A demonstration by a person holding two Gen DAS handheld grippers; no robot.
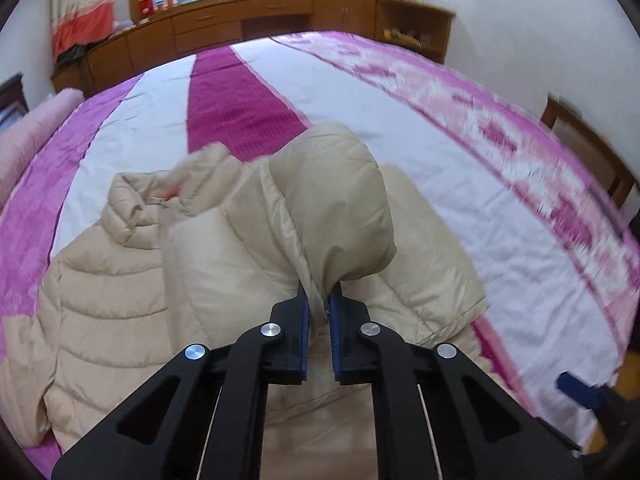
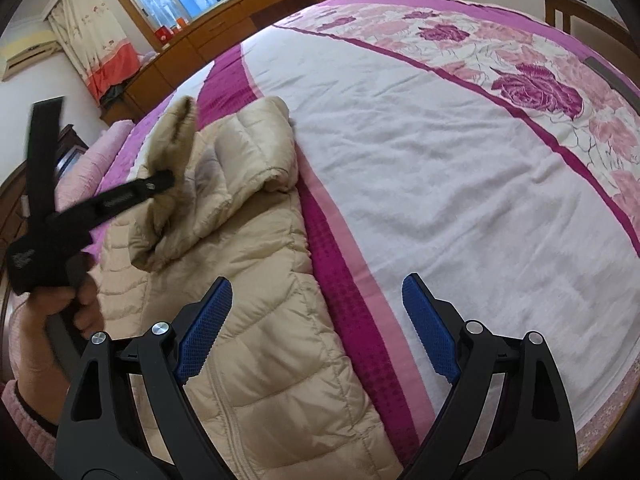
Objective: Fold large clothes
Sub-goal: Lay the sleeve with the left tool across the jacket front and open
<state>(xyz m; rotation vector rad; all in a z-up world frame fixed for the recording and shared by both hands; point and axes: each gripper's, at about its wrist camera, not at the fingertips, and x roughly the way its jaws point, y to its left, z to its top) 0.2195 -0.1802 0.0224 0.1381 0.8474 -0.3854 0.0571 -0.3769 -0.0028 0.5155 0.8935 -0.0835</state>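
Bed carries the beige puffer jacket, spread from 6 o'clock up to 10 in right wrist view; body not yet folded, likely early stage. 1 sleeve lifted, left claw clamped on its cuff. Right claw apart, empty, over jacket's edge at 6 o'clock.

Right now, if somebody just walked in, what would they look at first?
Probably the puffy beige jacket lying on the near side of the bed, with its sleeve lifted up, pinched in the left gripper. Next, the bright pink and white bedspread covering the bed, with big purple roses along its far edge.
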